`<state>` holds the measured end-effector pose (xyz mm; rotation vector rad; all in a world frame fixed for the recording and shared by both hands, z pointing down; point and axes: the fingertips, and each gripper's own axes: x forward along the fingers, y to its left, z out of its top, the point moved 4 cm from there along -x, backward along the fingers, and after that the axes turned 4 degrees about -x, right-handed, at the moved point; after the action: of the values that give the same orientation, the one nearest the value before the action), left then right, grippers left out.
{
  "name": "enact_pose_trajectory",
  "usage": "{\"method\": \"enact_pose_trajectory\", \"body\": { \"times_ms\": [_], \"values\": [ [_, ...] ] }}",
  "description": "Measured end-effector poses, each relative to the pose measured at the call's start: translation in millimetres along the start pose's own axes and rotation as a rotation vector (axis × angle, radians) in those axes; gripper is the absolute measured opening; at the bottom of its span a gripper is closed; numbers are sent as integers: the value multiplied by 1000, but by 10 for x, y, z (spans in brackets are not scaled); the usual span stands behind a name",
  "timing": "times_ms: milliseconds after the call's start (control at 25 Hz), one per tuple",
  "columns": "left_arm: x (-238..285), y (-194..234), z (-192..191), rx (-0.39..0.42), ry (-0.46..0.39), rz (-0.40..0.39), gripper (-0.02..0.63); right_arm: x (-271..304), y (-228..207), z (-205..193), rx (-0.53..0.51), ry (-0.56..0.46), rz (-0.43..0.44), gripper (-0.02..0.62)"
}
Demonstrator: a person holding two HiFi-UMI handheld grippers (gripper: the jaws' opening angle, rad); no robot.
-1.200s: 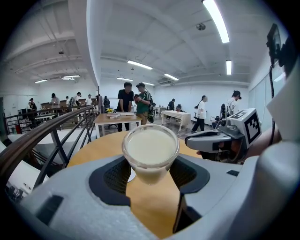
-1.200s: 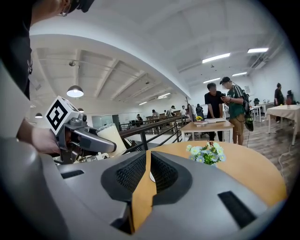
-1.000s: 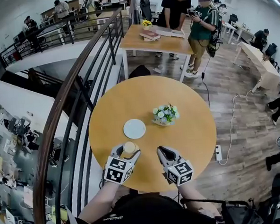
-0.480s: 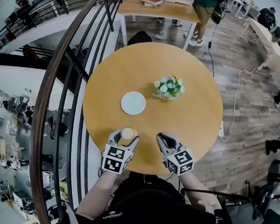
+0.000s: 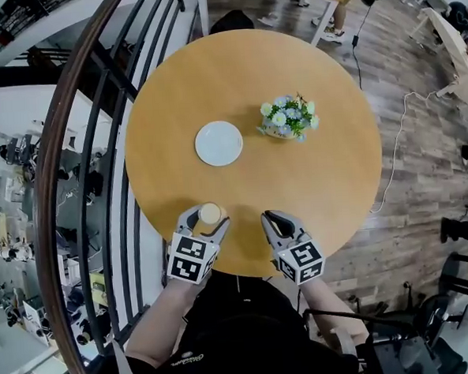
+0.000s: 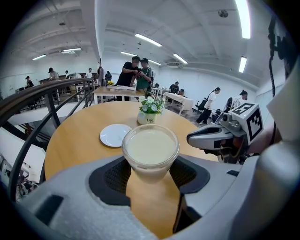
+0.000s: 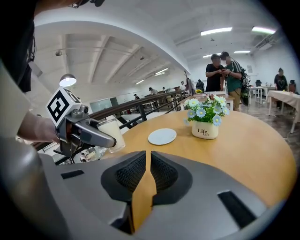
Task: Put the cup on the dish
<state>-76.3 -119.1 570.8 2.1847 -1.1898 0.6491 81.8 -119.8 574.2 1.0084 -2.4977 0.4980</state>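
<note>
A clear cup point(image 5: 210, 214) of milky drink sits between the pads of my left gripper point(image 5: 206, 216), which is shut on it near the table's front edge. In the left gripper view the cup point(image 6: 150, 150) stands upright between the jaws, above the wood. The white dish point(image 5: 219, 143) lies bare on the table beyond the cup, also seen as a small dish point(image 6: 115, 135) ahead and as the dish point(image 7: 162, 136) in the right gripper view. My right gripper point(image 5: 269, 217) hovers beside the left one, its jaws together with nothing in them point(image 7: 146, 164).
A white pot of flowers point(image 5: 288, 120) stands right of the dish on the round wooden table point(image 5: 328, 176). A dark curved railing point(image 5: 82, 152) runs along the left, with a drop beyond it. People stand at a farther table point(image 6: 136, 70).
The head view has tipped further down. Both grippers have sunk towards the table's near edge, the cup still in the left one. The dish and the flowers have stayed put.
</note>
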Motion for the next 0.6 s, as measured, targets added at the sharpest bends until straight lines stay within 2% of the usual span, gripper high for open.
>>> {"method": "enact_pose_trajectory", "body": {
  "times_ms": [400,600],
  "values": [
    [220,168,194,11,-6,9,258,139,-92,74,6,-2,-4,21],
    [440,352,462,15,-31,35,259,167,-192,136,26,-17,-24,21]
  ]
}}
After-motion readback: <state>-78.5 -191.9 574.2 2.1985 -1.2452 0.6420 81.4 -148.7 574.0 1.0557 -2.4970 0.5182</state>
